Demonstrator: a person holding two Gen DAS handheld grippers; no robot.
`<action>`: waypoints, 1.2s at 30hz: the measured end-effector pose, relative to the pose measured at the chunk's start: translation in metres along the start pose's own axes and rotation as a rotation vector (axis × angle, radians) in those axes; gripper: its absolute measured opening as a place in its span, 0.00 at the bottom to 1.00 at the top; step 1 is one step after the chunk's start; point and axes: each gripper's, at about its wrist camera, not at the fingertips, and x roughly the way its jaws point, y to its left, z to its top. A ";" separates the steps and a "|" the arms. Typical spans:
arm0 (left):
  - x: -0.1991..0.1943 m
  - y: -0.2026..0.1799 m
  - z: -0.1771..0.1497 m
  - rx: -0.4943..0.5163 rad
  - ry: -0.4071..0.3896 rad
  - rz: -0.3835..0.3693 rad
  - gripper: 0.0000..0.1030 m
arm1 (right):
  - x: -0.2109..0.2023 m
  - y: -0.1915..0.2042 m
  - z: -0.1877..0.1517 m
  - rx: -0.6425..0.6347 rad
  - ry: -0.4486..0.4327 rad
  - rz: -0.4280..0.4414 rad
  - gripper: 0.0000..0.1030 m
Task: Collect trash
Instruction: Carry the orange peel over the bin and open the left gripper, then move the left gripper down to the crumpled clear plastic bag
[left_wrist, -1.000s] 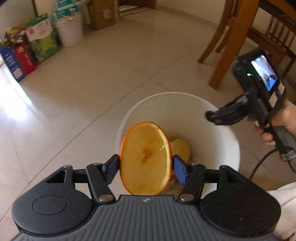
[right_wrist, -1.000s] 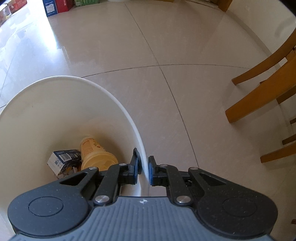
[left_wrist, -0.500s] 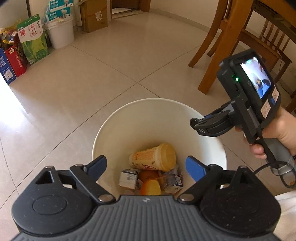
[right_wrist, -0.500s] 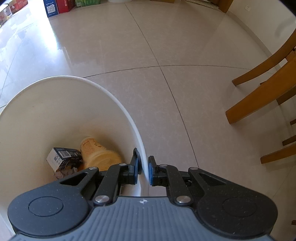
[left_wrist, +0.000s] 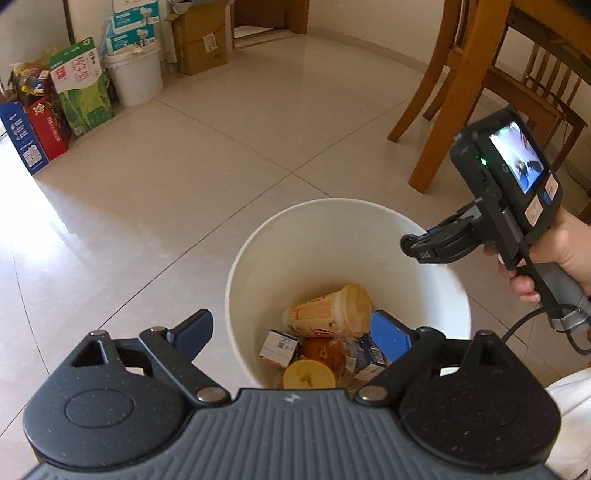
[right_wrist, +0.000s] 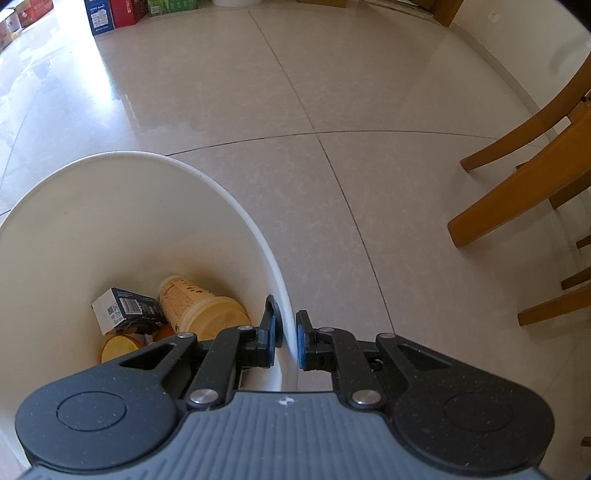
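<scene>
A white bin (left_wrist: 314, 229) stands on the tiled floor. Inside lie an orange peel half (left_wrist: 309, 374), a tan plastic cup (left_wrist: 328, 312), a small white and dark carton (left_wrist: 279, 343) and other scraps. My left gripper (left_wrist: 291, 334) hangs open above the bin's near side, with nothing between its fingers. My right gripper (right_wrist: 286, 338) is shut on the bin's rim (right_wrist: 284, 295), one finger inside the wall and one outside. The left wrist view shows that gripper (left_wrist: 424, 247) at the bin's right edge, held by a hand (left_wrist: 565, 251). The right wrist view shows the cup (right_wrist: 201, 304), carton (right_wrist: 125, 310) and peel (right_wrist: 120, 347) too.
Wooden chair and table legs (left_wrist: 447, 110) stand at the right, close to the bin. Boxes, bags (left_wrist: 79, 85) and a white bucket (left_wrist: 135, 75) line the far wall at the left. Bare tiled floor (left_wrist: 184, 166) lies between them and the bin.
My left gripper opened and let the orange peel half fall into the bin, then drew back and up a little. The right gripper kept its hold on the rim.
</scene>
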 end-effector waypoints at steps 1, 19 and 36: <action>-0.002 0.004 -0.001 -0.005 0.000 0.005 0.90 | 0.000 0.001 0.000 -0.001 -0.001 -0.004 0.13; -0.017 0.108 -0.044 -0.138 -0.053 0.161 0.93 | 0.000 0.001 -0.003 0.009 -0.015 -0.013 0.13; 0.108 0.242 -0.188 -0.485 0.106 0.314 0.93 | 0.000 0.001 -0.002 0.016 -0.012 -0.013 0.13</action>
